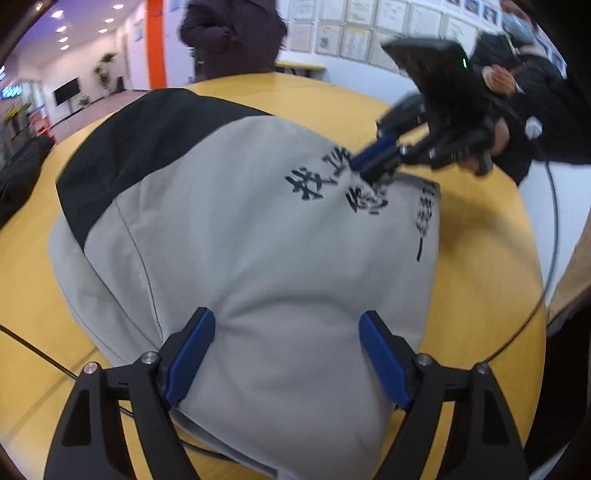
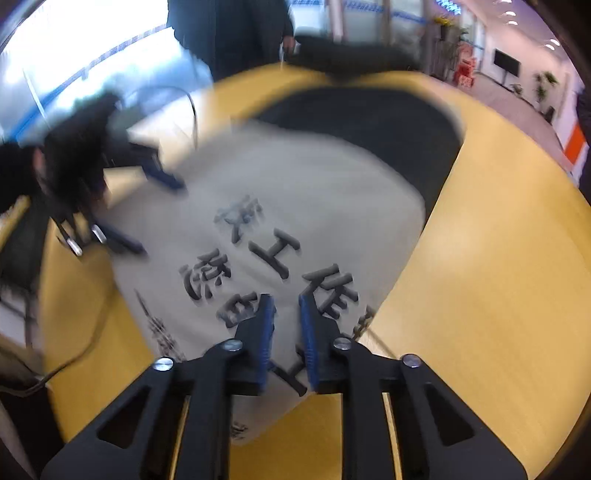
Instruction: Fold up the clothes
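Note:
A grey garment (image 1: 266, 240) with a black upper part and black printed characters lies folded on the yellow round table (image 1: 480, 266). My left gripper (image 1: 286, 332) is open, its blue pads spread over the near grey edge. My right gripper (image 1: 364, 164) shows in the left wrist view, its jaws close together at the printed characters. In the blurred right wrist view the right gripper (image 2: 286, 306) has its jaws narrowly apart above the garment's (image 2: 295, 192) printed corner, with cloth showing in the gap. The left gripper (image 2: 147, 210) shows open at the garment's far left.
A dark garment (image 1: 18, 173) lies at the table's left edge. A black cable (image 1: 554, 229) runs along the table's right side. People in dark clothes (image 1: 232, 33) stand beyond the far edge. The table (image 2: 498, 277) shows bare wood right of the garment.

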